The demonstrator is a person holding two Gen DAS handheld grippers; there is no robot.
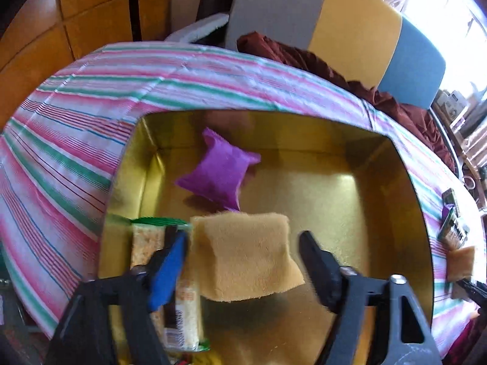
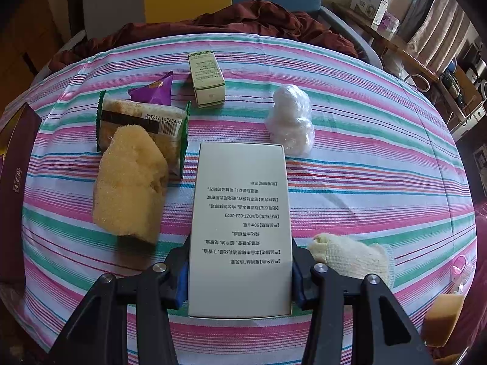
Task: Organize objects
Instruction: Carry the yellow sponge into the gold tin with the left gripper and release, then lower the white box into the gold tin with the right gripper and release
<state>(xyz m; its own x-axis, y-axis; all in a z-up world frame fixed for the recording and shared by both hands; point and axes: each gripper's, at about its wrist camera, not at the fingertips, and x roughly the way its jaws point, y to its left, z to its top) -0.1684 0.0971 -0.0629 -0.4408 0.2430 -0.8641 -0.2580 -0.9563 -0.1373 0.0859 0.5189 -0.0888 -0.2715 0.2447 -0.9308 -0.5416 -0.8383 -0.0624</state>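
Left wrist — gold tin [image 1: 404,182]: purple packet [image 1: 220,172], cracker bar [image 1: 146,243], tan sponge [image 1: 246,258] | left gripper [image 1: 243,252] spread apart | right gripper [image 2: 240,273] clamps white box [image 2: 240,228]

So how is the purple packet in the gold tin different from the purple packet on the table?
The purple packet in the tin lies alone on the gold bottom, all of it showing. The purple packet on the table lies on striped cloth, its lower edge hidden behind the cracker pack. Both are small, shiny and purple.
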